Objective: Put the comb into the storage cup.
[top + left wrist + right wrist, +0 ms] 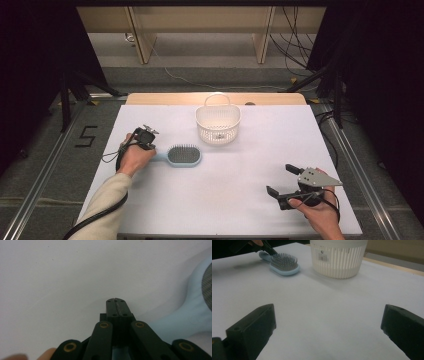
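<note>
A light-blue hairbrush [184,155] with dark bristles lies flat on the white table, its handle pointing left. My left gripper [151,148] sits right at that handle. In the left gripper view its jaws [116,301] are shut tip to tip with nothing between them, and the hairbrush [192,315] handle runs off to the right and passes under the jaw links. My right gripper [282,180] rests near the front right of the table, open and empty [328,322]. The right gripper view shows the hairbrush [284,263] far off at the upper left.
A white slatted plastic basket [218,131] with a handle stands behind the brush near the table's far middle, and its wall [338,260] fills the top of the right gripper view. A wooden strip borders the table's far edge. Cables trail on the floor beyond.
</note>
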Demonstrator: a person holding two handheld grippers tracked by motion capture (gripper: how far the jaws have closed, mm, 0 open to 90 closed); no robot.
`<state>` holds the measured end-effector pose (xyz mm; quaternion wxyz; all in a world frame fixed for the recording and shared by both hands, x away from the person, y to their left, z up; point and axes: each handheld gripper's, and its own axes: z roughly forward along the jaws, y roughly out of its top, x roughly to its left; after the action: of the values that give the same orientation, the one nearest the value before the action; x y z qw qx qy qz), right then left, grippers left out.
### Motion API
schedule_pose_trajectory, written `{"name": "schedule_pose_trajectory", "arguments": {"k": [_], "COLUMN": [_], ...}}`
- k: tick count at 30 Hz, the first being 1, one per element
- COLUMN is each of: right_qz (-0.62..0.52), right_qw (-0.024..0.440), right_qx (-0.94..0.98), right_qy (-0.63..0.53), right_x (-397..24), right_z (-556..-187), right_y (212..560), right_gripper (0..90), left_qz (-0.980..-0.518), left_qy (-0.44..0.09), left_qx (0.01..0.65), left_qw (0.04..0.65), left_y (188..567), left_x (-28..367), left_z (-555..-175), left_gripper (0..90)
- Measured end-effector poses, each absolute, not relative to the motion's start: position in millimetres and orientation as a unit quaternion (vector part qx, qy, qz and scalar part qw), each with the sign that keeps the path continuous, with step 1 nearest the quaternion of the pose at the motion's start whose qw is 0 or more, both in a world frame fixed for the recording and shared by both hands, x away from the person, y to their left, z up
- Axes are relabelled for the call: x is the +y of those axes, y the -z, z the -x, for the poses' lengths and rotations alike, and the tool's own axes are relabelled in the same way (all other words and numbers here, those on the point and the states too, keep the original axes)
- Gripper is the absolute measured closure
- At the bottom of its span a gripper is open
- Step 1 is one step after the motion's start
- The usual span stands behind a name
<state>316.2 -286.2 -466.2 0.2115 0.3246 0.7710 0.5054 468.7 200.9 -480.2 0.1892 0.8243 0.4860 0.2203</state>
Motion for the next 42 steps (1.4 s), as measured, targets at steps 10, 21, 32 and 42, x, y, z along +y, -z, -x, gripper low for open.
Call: {"name": "schedule_pose_trajectory", "arguments": {"k": [10, 21, 32, 42], "right_qz": [-0.326, -0.327, -0.326, -0.326], "right_qw": [0.21, 0.211, 0.212, 0.213], "right_qx": [0.77, 0.769, 0.769, 0.768], "right_qy": [-0.507, -0.507, -0.508, -0.507], "right_x": [-286.3, -286.9, -287.6, -287.6], "right_z": [-316.5, -316.3, -316.2, -316.0], "right_y": [466.4, 466.1, 465.8, 465.5], "right_gripper": [0.5, 0.5, 0.5, 0.5], "left_qz": [-0.832, -0.836, -0.836, -0.836], "left_qy": [-0.176, -0.151, -0.131, -0.12], "left_qx": [0.496, 0.502, 0.508, 0.51], "left_qw": [0.177, 0.165, 0.163, 0.161], "left_y": [474.8, 471.9, 470.3, 469.6], "left_x": [201.8, 201.8, 202.4, 201.5], "left_z": [-461.9, -456.3, -448.2, -438.7], "left_gripper": [90.0, 90.0, 90.0, 90.0]}}
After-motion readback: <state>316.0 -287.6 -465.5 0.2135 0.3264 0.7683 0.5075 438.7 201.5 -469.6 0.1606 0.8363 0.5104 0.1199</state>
